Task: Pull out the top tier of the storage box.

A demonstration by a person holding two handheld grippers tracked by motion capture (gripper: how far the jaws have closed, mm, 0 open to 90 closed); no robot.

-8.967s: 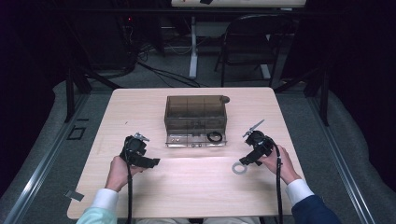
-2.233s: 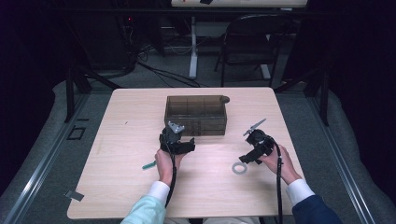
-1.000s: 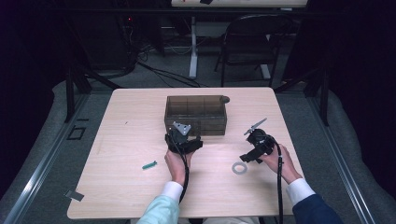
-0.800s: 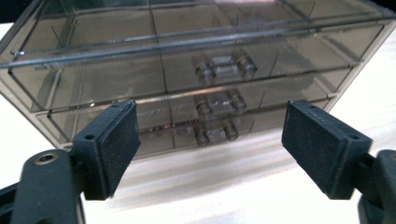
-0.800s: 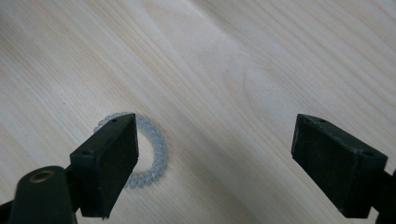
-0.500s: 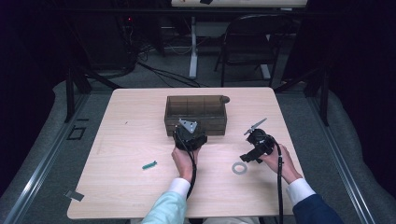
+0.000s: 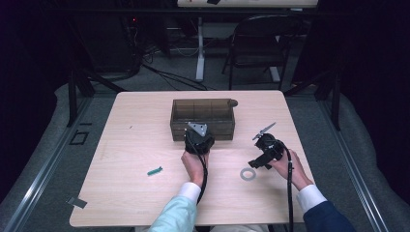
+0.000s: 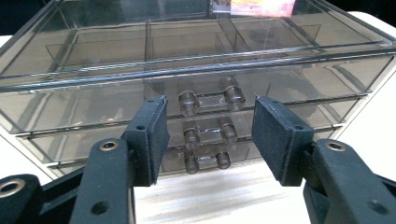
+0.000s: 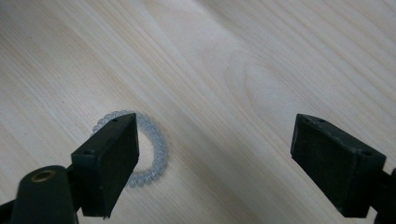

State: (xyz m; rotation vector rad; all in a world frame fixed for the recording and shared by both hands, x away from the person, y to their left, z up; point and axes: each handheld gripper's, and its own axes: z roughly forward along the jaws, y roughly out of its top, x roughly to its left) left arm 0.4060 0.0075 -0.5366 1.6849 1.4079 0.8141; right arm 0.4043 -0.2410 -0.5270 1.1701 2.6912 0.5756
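A smoky clear drawer box point(image 7: 203, 118) stands at the table's middle back. My left gripper point(image 7: 197, 139) is right at its front face and stands open. In the left gripper view the jaws flank the clear drawer handles point(image 8: 211, 100), with the drawers point(image 8: 196, 135) looking closed. My left gripper point(image 8: 208, 135) has nothing between its pads. My right gripper point(image 7: 261, 157) hovers open above the table at the right. A clear coil hair tie point(image 9: 149, 147) lies under its left jaw, partly hidden. The same hair tie point(image 7: 248, 174) lies flat in the high view.
A small green piece point(image 7: 154, 170) lies on the wooden table point(image 7: 125, 145) to the left of my left forearm. A strip of tape point(image 7: 77, 202) sits near the front left corner. A chair point(image 7: 256, 43) stands beyond the table.
My left gripper has travelled from the left side of the table to the front of the drawer box. The open drawer seen at first now looks closed. The right gripper stayed near the hair tie.
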